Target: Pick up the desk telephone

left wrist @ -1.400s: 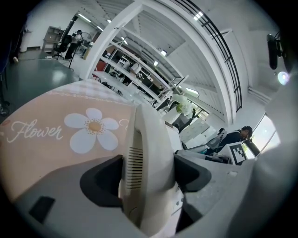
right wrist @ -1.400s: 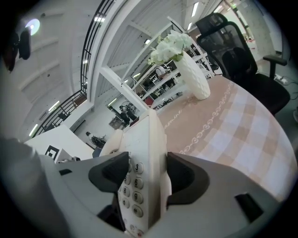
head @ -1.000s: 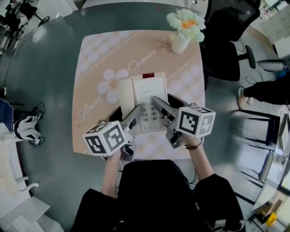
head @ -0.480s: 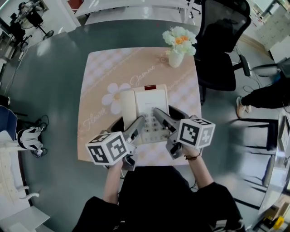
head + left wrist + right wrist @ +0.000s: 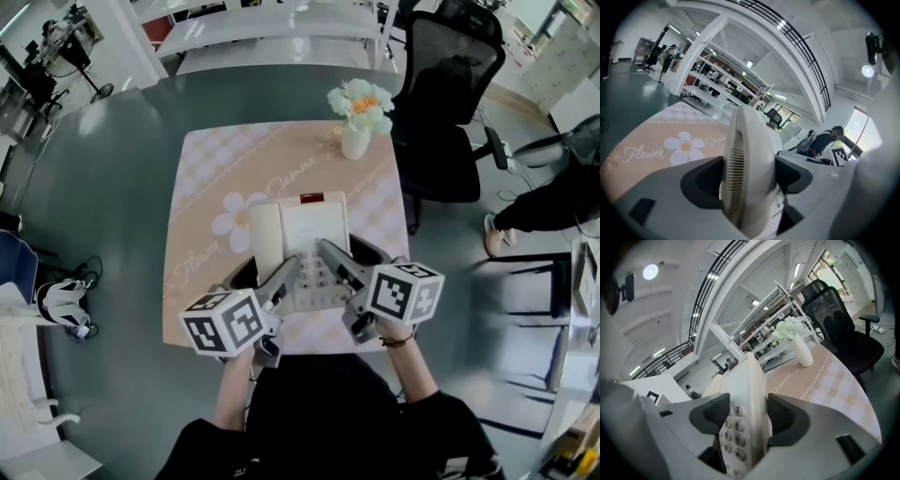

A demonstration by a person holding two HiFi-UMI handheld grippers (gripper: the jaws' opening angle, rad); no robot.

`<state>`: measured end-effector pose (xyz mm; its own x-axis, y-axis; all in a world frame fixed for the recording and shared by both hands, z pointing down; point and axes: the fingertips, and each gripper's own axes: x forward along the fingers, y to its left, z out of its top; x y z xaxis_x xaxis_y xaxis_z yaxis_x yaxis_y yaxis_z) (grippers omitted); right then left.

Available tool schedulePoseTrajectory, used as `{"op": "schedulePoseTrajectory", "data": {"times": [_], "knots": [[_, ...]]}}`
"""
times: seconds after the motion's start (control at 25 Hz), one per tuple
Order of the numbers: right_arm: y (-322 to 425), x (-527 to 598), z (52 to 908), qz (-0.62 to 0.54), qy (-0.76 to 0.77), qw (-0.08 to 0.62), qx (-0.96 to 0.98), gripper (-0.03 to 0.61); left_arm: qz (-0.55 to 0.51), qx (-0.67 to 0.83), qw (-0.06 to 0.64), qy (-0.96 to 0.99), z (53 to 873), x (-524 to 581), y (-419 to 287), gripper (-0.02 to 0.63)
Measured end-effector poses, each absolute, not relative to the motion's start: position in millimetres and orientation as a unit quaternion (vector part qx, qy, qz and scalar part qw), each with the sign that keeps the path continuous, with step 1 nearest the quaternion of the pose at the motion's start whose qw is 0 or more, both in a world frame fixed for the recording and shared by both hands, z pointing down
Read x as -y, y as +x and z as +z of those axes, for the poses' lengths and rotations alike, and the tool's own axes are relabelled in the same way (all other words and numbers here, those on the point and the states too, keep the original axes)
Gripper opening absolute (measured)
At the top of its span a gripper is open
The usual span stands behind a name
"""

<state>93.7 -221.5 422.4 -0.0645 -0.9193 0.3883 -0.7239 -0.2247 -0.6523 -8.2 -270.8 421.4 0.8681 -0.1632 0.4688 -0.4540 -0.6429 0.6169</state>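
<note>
A white desk telephone with a handset on its left and a keypad hangs over the peach flower cloth, gripped from both sides. My left gripper is shut on its handset side; in the left gripper view the telephone fills the gap between the jaws of the left gripper. My right gripper is shut on the keypad side, and in its own view the telephone stands edge-on inside the right gripper. The phone's underside is hidden.
A white vase of flowers stands at the cloth's far right corner, also the vase ahead of the right gripper. A black office chair sits beyond the round grey table. A person is at the right.
The table has dropped farther away in the head view while both grippers keep hold of the telephone, which now sits higher above the cloth.
</note>
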Motion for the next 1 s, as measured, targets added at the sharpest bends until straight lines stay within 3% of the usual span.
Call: {"op": "schedulePoseTrajectory", "data": {"times": [1.0], "knots": [[89,199,370,-0.352,-0.687,0.137,-0.621,0.238,0.157,0.173,0.37,0.899,375,247,-14,0.327]]}}
